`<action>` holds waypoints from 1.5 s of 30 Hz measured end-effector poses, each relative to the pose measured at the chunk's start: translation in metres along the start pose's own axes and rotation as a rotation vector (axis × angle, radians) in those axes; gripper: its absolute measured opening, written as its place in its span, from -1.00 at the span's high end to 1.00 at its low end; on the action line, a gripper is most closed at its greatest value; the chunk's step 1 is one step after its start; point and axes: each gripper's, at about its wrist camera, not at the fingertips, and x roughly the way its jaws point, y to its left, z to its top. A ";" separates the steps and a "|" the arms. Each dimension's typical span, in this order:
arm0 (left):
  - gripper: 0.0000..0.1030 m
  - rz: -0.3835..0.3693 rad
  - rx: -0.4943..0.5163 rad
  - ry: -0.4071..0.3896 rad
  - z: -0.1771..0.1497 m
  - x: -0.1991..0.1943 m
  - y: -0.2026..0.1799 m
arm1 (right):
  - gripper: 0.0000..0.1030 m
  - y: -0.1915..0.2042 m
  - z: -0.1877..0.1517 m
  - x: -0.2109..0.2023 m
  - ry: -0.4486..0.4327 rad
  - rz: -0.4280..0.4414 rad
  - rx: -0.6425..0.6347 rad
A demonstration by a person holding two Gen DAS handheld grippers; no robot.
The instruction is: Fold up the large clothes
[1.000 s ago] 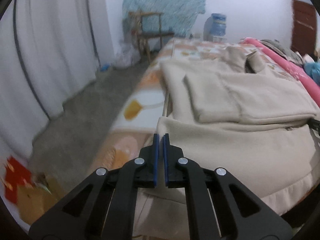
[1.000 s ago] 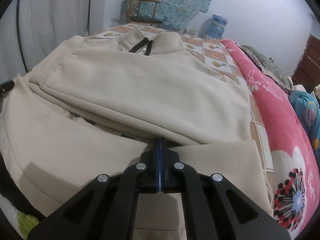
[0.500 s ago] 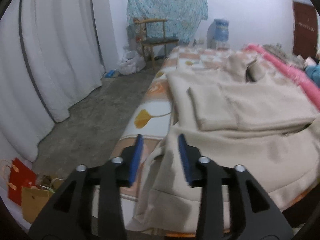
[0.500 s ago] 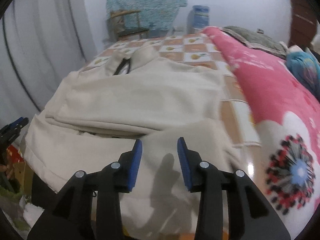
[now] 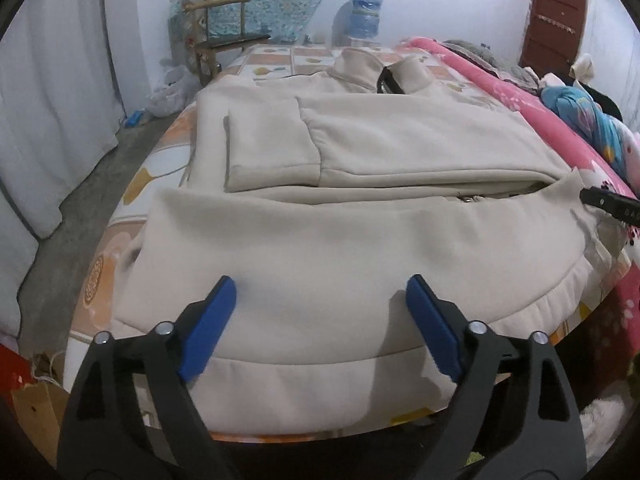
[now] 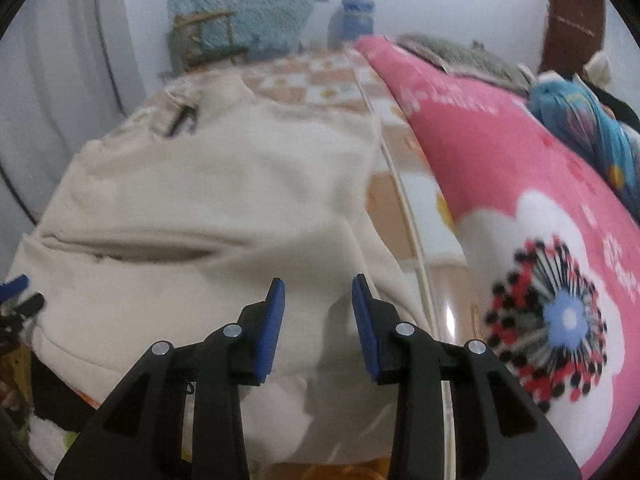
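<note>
A large cream jacket lies flat on the bed, sleeves folded across the chest and collar at the far end. Its hem hangs over the near bed edge. My left gripper is wide open and empty, just above the hem area. My right gripper is open and empty over the jacket's near right corner. The right gripper's tip shows at the right edge of the left wrist view.
A pink flowered blanket lies along the bed's right side, with a blue bundle beyond it. The patterned bed sheet shows left of the jacket. A wooden chair and a water jug stand at the far wall. White curtains hang at left.
Both grippers were shut on the jacket's lower part a second ago. They have let go, opened wide and pulled back toward the near edge of the bed.
</note>
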 end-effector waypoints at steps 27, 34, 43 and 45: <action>-0.84 0.071 0.013 -0.011 0.013 -0.019 -0.016 | -0.44 0.073 -0.063 -0.014 0.013 0.188 -0.266; -0.86 0.026 0.212 0.078 -0.014 -0.006 -0.062 | -0.46 0.070 -0.062 -0.007 0.007 0.194 -0.250; -0.87 0.003 0.158 0.090 -0.019 0.000 -0.053 | -0.45 0.060 -0.052 -0.019 -0.031 0.208 -0.183; -0.87 -0.007 0.150 0.090 -0.018 -0.002 -0.051 | -0.45 0.055 -0.053 -0.010 -0.006 0.176 -0.171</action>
